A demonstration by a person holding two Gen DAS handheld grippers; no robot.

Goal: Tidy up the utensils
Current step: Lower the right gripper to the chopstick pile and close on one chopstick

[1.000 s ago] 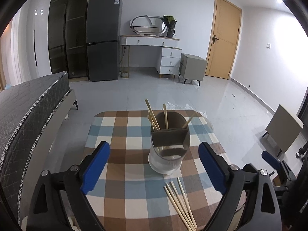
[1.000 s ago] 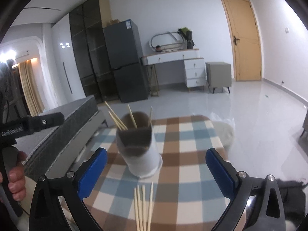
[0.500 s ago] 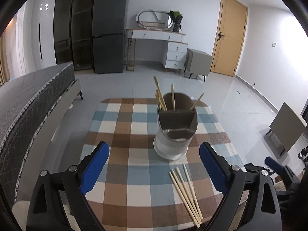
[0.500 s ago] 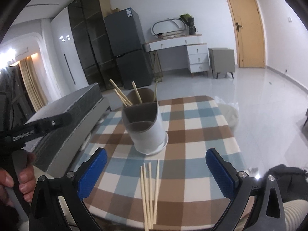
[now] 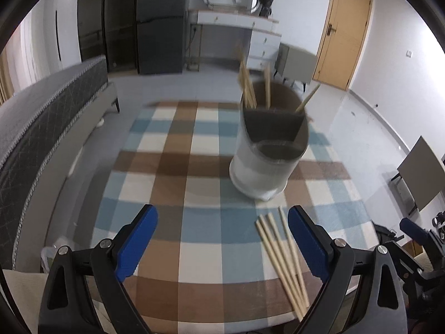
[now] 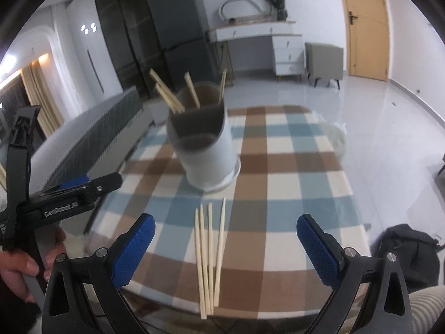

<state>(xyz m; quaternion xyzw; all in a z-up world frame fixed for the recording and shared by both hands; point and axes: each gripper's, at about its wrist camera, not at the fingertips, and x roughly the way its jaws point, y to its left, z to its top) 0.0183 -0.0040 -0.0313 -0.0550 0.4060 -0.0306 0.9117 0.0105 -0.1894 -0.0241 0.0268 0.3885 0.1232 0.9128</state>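
A white utensil holder [image 5: 264,161] [image 6: 207,150] with a dark divided top stands mid-table on the checked cloth [image 5: 172,172] [image 6: 281,172]. Several chopsticks [image 5: 250,86] [image 6: 169,94] stick up from its back compartment. Several loose chopsticks [image 5: 281,253] [image 6: 210,253] lie side by side near the front edge. My left gripper [image 5: 221,243] hangs open over the front left of the table, the loose sticks beside its right finger. My right gripper [image 6: 225,246] is open above the loose chopsticks, which lie between its fingers.
The left gripper's body [image 6: 55,194], held by a hand [image 6: 19,267], shows at the right wrist view's left edge. A dark bed [image 5: 36,128] runs along the table's left. A fridge [image 6: 178,22], dresser [image 5: 236,33], door [image 5: 347,30] and a black bag [image 6: 408,253] surround the table.
Both grippers have pulled back and risen, tilting down; the holder and loose chopsticks now sit farther forward in both views. The right gripper has centred over the loose sticks. Both stay open.
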